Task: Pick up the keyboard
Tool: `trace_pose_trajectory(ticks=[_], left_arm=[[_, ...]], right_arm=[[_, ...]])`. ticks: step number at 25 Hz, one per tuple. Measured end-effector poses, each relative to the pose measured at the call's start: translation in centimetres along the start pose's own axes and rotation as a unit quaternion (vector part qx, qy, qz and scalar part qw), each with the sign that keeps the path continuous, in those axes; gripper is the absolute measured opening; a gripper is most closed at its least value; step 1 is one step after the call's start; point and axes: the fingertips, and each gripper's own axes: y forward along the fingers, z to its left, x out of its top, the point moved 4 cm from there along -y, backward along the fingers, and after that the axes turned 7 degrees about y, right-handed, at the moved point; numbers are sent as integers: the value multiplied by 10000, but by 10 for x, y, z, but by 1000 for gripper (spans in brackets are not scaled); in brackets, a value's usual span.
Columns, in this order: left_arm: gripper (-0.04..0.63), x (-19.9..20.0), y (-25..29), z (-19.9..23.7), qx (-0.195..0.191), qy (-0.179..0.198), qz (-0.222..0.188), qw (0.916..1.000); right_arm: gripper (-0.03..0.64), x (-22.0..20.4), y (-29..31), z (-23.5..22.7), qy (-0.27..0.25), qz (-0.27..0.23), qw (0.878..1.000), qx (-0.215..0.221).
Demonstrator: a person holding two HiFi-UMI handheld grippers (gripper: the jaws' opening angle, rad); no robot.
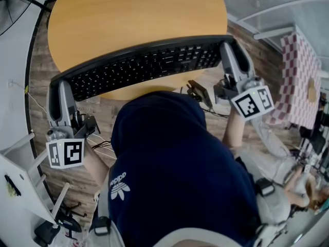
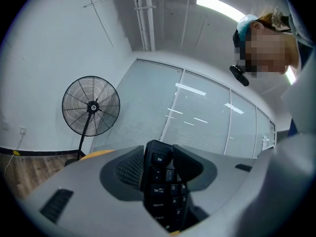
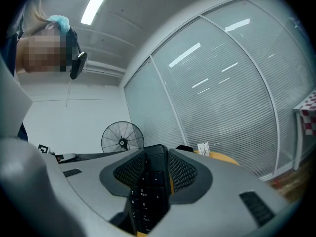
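A long black keyboard (image 1: 146,66) is held in the air above the near edge of a round wooden table (image 1: 136,14). My left gripper (image 1: 60,89) is shut on its left end, where the Esc and Tab keys of the keyboard (image 2: 160,186) show between the pads. My right gripper (image 1: 227,50) is shut on its right end, the number-pad keys of the keyboard (image 3: 148,191) sitting between that gripper's textured pads. The keyboard spans from one gripper to the other, keys facing up and toward the person.
A person in a dark blue hoodie (image 1: 175,174) fills the lower middle of the head view. A standing fan (image 2: 91,105) is by the wall, and glass partitions with blinds (image 3: 232,88) lie behind. A red-checked cloth (image 1: 295,81) hangs at the right; white furniture (image 1: 20,184) stands at the lower left.
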Motion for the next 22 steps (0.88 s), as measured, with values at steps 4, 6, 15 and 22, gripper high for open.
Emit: trace_pose_trajectory(ticks=[4,6,15,22], left_arm=[[173,0,0,0,0,-8,10,10000],[173,0,0,-1,-3,-2,18,10000],[173,0,1,-2,-28,17,7,10000],[173,0,0,-2,-13,15,27,10000]], right_arm=[[138,0,0,0,7,6,10000,-12],[138,0,0,-1,8,8,10000,-34],[138,-2,-2,-3,5,-3,10000,-84],[138,-2,-2,-3,-1,33,10000,-91]])
